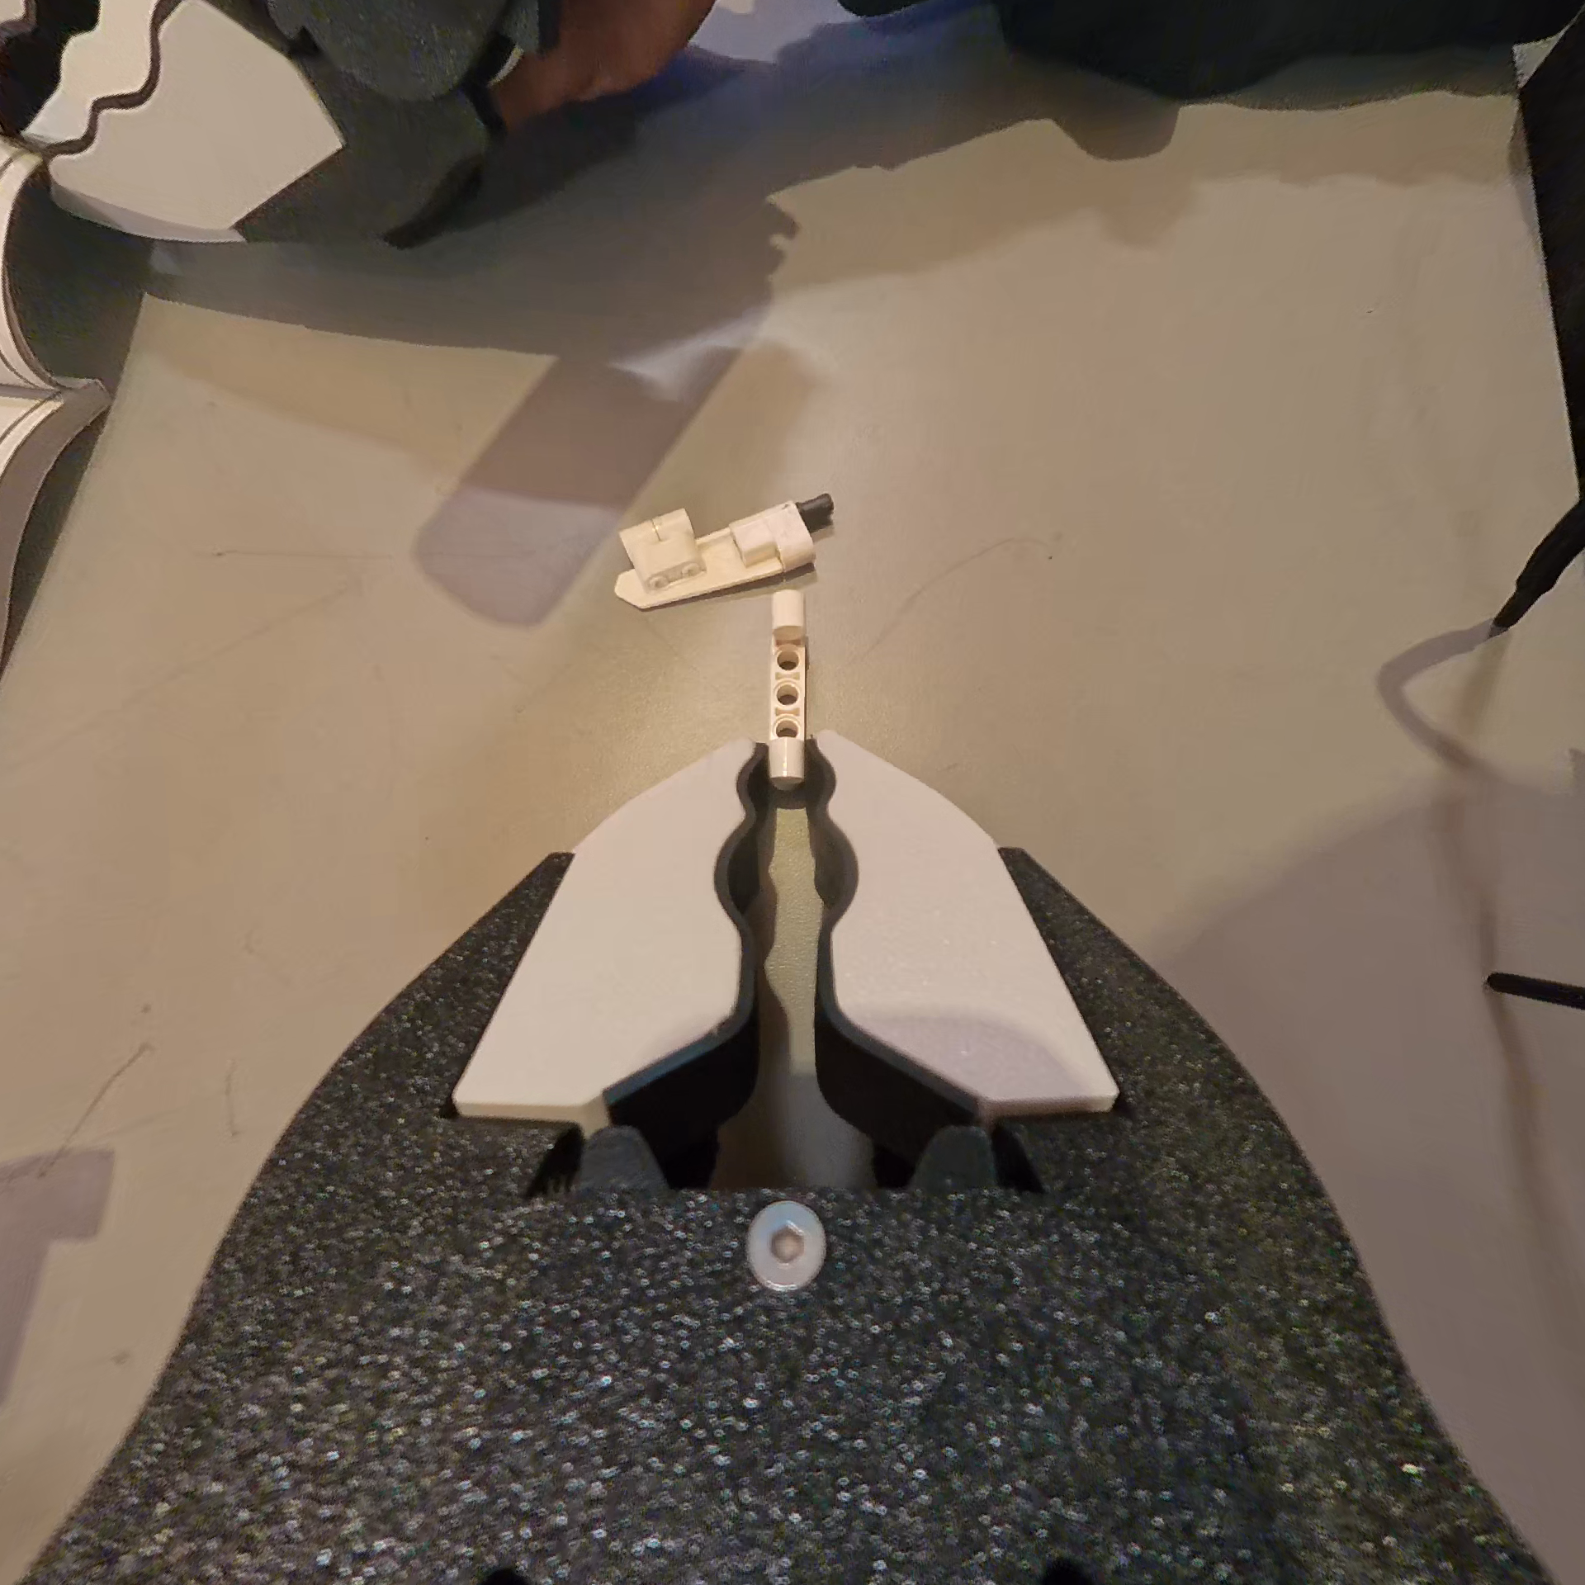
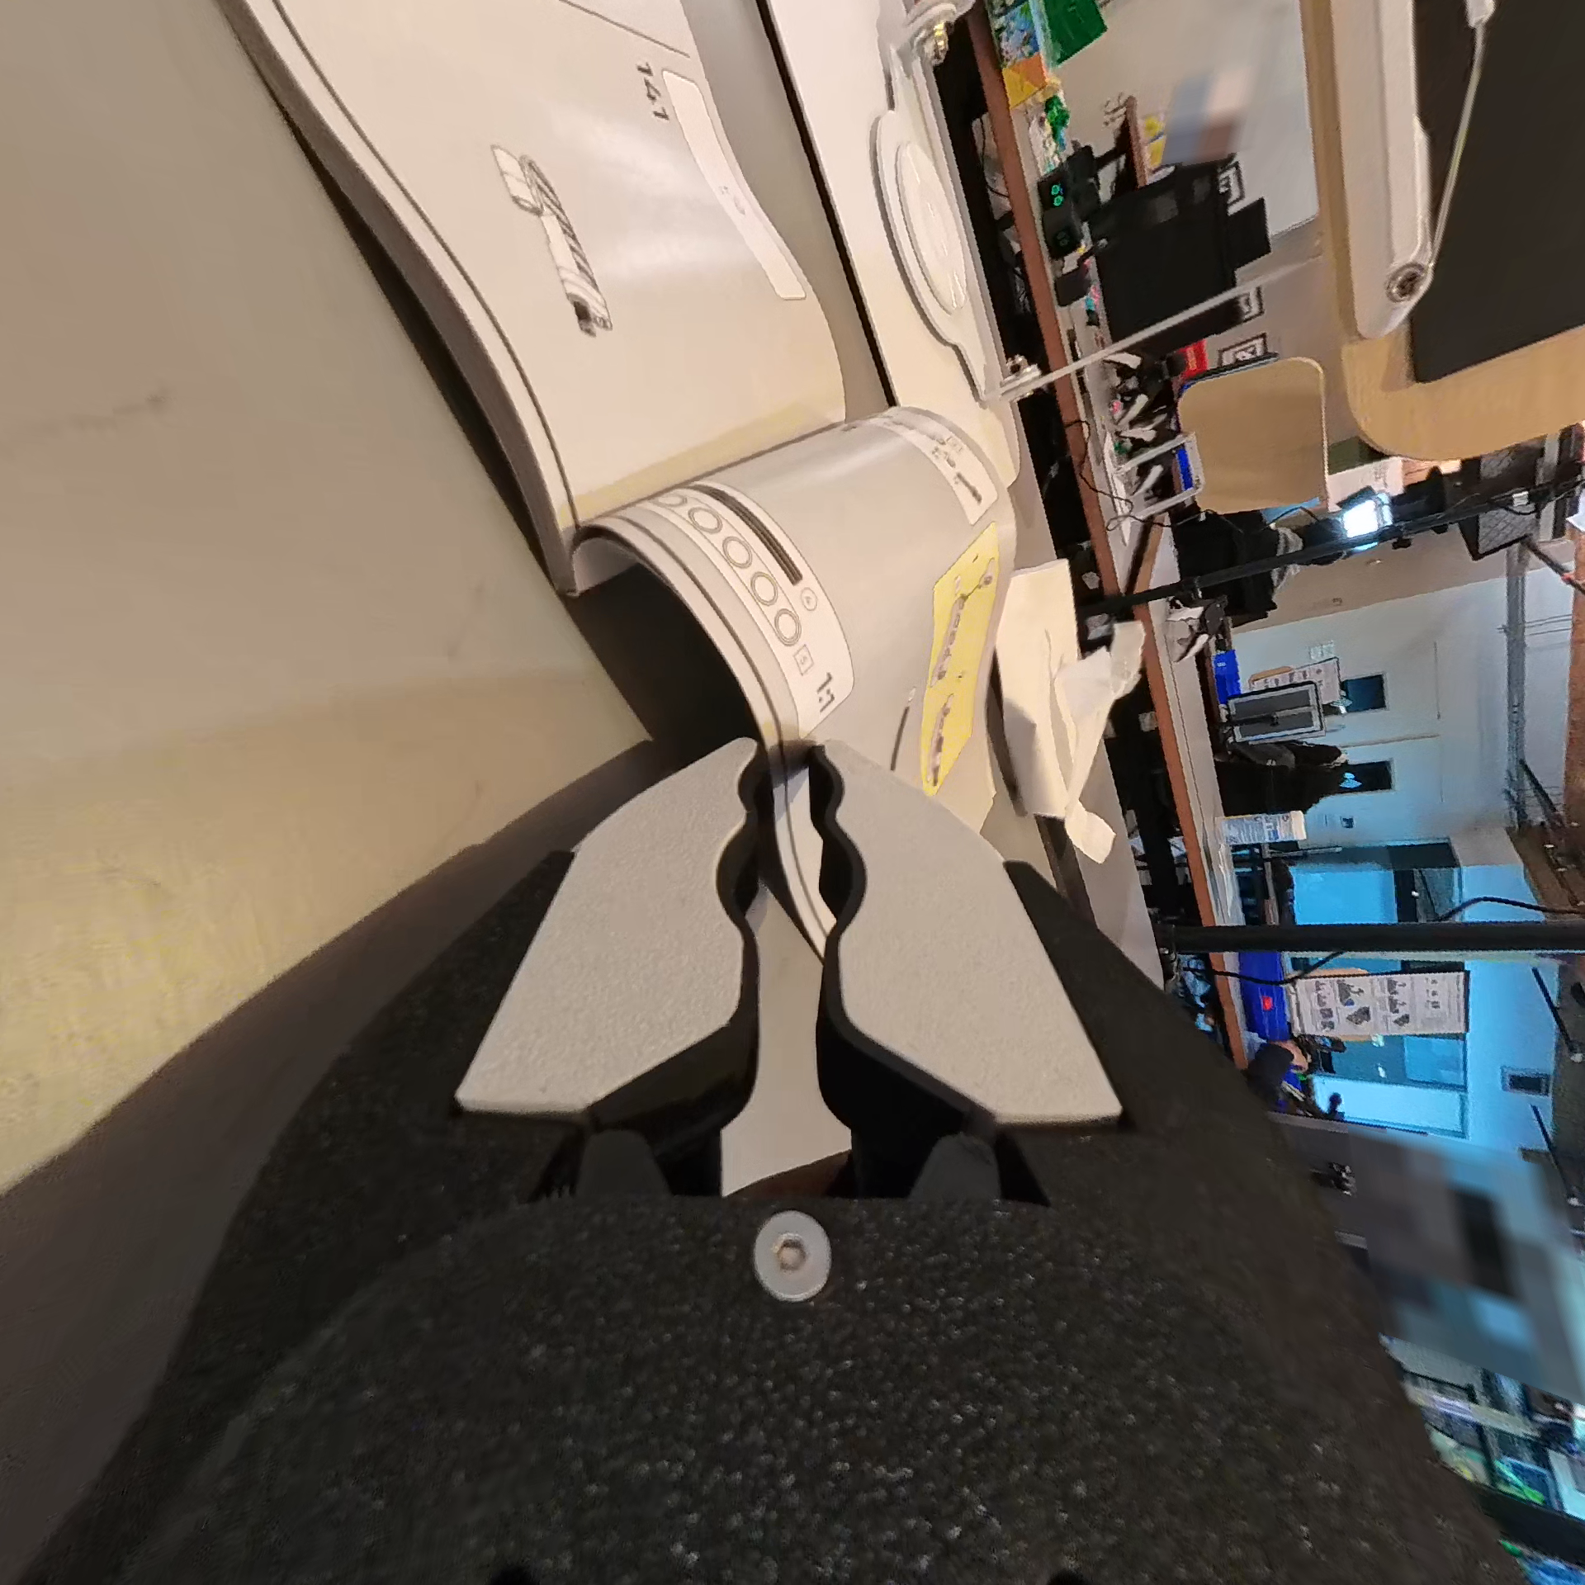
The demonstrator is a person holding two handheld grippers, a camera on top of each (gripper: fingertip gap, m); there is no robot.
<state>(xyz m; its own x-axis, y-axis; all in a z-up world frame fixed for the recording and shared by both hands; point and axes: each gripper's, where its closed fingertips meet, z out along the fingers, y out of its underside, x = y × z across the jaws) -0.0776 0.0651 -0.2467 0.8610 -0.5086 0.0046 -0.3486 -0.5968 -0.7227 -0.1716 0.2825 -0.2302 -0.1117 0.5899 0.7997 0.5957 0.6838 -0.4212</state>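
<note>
My left gripper (image 1: 785,759) is shut on the near end of a small white beam (image 1: 786,690) with three holes and a round stub at each end. The beam points forward from the fingertips over the beige table (image 1: 1115,600). Just beyond its far end a small white brick assembly (image 1: 716,553) with a black pin (image 1: 819,502) lies on the table. My right gripper (image 2: 785,759) is rolled sideways, its jaws a narrow gap apart with nothing between them. It sits just before a curled page (image 2: 858,557) of an open instruction booklet (image 2: 600,214).
The other gripper's pale finger (image 1: 197,146) and a hand (image 1: 600,69) are at the far left in the left wrist view. A black cable (image 1: 1458,686) runs along the right. White tissue (image 2: 1063,712) lies beyond the booklet. Shelves and desks fill the background. Left tips to right tips: about 25 cm.
</note>
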